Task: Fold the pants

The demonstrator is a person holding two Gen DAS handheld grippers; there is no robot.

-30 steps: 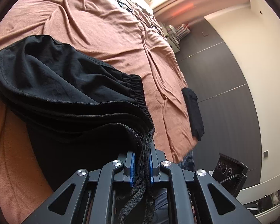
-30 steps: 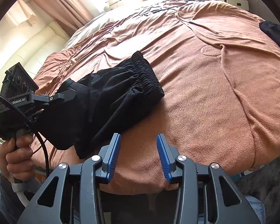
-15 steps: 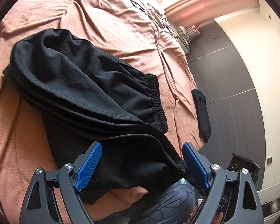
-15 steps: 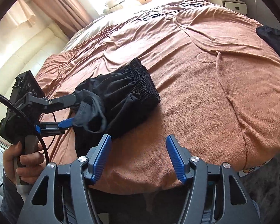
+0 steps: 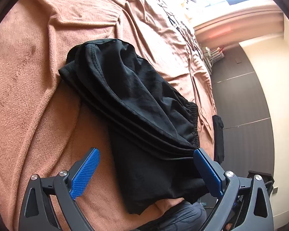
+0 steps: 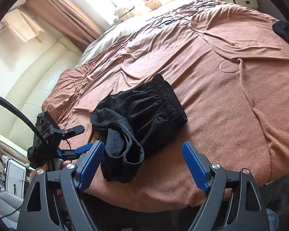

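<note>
The black pants point(image 5: 136, 115) lie folded in a bundle on the brown blanket point(image 5: 28, 96) near the bed's front edge. In the right wrist view the pants point(image 6: 140, 119) show the elastic waistband on the far side and loose hem layers on the near side. My left gripper point(image 5: 146, 171) is open and empty, its jaws wide on either side of the bundle's near end. It also shows in the right wrist view point(image 6: 77, 140), left of the pants. My right gripper point(image 6: 144, 165) is open and empty, just in front of the bundle.
Another black garment point(image 5: 218, 136) hangs over the bed's far corner, also seen in the right wrist view point(image 6: 285, 32). Pillows and soft toys point(image 6: 154, 2) lie at the head of the bed. A cream padded wall point(image 6: 28, 84) runs on the left.
My left gripper let go of the pants' edge, opened wide and drew back. The bundle now rests on the blanket. My right gripper opened wider and moved closer to the pants.
</note>
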